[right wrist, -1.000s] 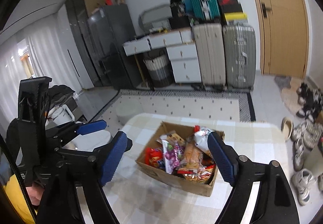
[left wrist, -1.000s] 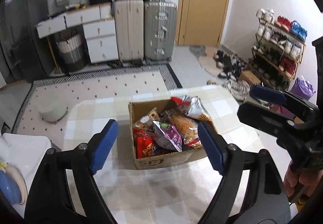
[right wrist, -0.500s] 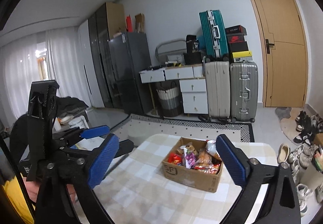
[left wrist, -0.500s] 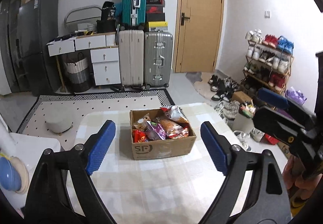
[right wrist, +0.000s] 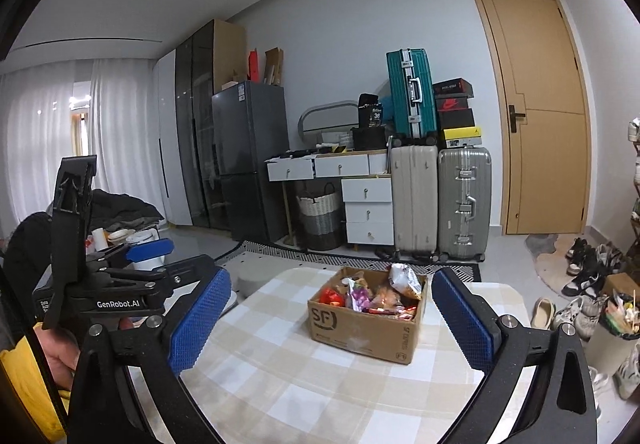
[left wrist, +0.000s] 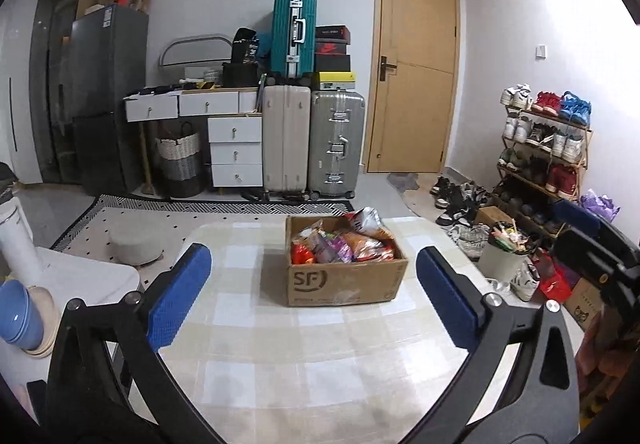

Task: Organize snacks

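Observation:
A brown cardboard box (left wrist: 344,282) (right wrist: 360,332) marked SF stands on the checked table (left wrist: 320,364) (right wrist: 300,384), filled with several bright snack bags (left wrist: 340,244) (right wrist: 376,294). My left gripper (left wrist: 312,256) hovers well short of the box, its blue-padded jaws opening with nothing between them. My right gripper (right wrist: 331,280) also hangs back from the box, jaws opening around empty air. In the right wrist view the left gripper (right wrist: 148,248) shows at the left, held by a hand. The right gripper's blue finger (left wrist: 580,220) shows at the right edge of the left wrist view.
Suitcases (left wrist: 312,140) and white drawers (left wrist: 236,152) line the far wall by a wooden door (left wrist: 412,84). A shoe rack (left wrist: 540,148) and loose shoes sit right of the table, with a white bin (left wrist: 500,260). A grey stool (left wrist: 132,248) and stacked bowls (left wrist: 20,316) lie to the left.
Both grippers have pulled back from the box, which now looks smaller and farther off. Their jaws have spread wider. The views have tilted up to show more of the room.

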Demonstrator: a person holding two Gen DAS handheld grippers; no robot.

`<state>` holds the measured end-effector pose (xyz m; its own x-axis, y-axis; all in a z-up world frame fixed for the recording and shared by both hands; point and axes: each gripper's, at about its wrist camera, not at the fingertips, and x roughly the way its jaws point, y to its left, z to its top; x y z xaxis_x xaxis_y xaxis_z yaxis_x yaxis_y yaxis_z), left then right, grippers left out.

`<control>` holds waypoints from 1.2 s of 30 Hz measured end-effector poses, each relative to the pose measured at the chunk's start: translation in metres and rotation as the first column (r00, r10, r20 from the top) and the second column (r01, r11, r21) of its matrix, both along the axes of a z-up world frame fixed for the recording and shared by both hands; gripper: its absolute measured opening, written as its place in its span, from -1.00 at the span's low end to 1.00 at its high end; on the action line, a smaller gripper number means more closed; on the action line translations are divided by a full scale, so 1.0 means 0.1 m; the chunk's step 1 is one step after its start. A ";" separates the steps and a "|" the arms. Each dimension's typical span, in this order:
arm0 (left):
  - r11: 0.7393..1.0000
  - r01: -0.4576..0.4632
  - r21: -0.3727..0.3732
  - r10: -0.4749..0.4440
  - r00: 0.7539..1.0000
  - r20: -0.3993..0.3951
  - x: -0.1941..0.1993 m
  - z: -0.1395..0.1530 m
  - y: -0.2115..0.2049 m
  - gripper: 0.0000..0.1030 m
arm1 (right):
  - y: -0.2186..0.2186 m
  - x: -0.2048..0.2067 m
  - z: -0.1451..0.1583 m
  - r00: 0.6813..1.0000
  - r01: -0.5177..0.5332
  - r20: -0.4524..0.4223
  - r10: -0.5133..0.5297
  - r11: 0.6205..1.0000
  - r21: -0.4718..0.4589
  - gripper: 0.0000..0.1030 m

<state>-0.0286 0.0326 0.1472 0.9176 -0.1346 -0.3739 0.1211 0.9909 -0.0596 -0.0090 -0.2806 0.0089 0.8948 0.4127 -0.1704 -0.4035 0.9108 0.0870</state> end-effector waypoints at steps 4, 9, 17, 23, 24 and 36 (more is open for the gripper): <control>0.999 -0.025 -0.030 0.024 0.999 -0.029 0.21 -0.36 0.09 0.99 | -0.03 0.15 -0.30 1.000 0.018 0.010 -0.018 1.000 -0.003 0.98; 0.997 -0.063 -0.051 0.062 0.998 -0.015 0.51 -0.92 0.23 0.99 | -0.09 0.39 -0.77 0.997 0.078 0.015 -0.077 0.995 -0.055 0.98; 0.990 -0.141 0.011 0.141 0.990 -0.012 1.08 -1.82 0.19 0.99 | -0.22 0.56 -1.52 0.984 0.180 0.031 -0.178 0.978 -0.101 0.98; 0.989 -0.142 0.047 0.143 0.990 -0.008 1.23 -2.29 0.09 0.99 | -0.46 0.60 -1.79 0.978 0.209 0.020 -0.208 0.978 -0.014 0.98; 0.989 -0.141 0.051 0.141 0.990 -0.004 1.25 -2.32 0.08 0.99 | -0.50 0.59 -1.82 0.979 0.202 0.017 -0.203 0.979 0.005 0.98; 0.990 -0.106 0.090 0.101 0.993 0.055 1.32 -2.51 -0.07 0.99 | -0.41 0.71 -1.89 0.981 0.191 -0.034 -0.192 0.981 -0.027 0.98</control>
<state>0.1031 0.0257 -0.1040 0.9428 -0.0047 -0.3334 0.0178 0.9992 0.0363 0.0618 -0.3220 -0.1800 0.9499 0.2295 -0.2120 -0.2181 0.9729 0.0762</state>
